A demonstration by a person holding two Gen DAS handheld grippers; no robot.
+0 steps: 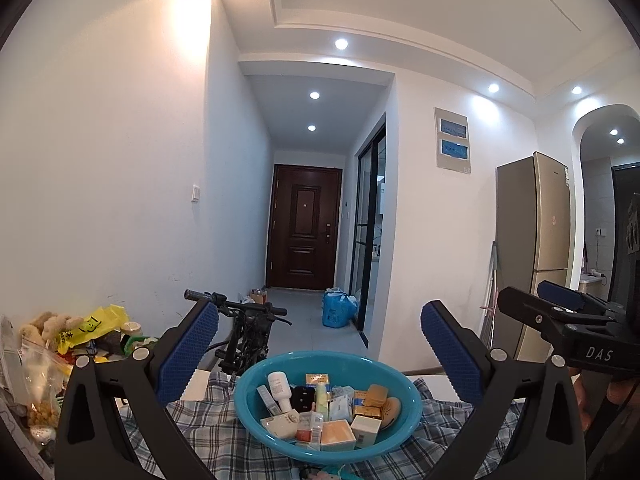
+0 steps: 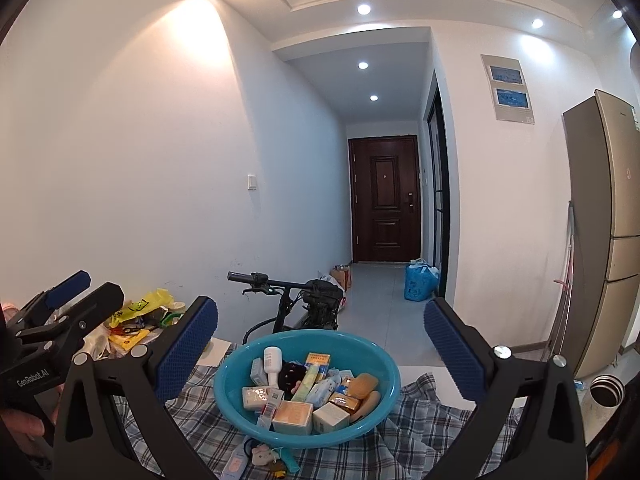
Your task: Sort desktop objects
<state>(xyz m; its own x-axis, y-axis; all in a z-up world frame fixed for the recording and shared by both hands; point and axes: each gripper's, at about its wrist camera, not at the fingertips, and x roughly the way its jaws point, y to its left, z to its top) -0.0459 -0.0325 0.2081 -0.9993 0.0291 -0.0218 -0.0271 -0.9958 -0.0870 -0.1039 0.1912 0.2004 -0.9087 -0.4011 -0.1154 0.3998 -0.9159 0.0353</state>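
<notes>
Both grippers wide open, held above the table before any pick.

The left gripper and right gripper hold nothing, jaws spread, each aimed at the blue basin on the checked cloth, centre of the table. The basin is full of small boxes and a white bottle; a few bits lie on the cloth just near of it. Sorting looks barely begun; next, I judge, one gripper must drop and close on a single item.
</notes>
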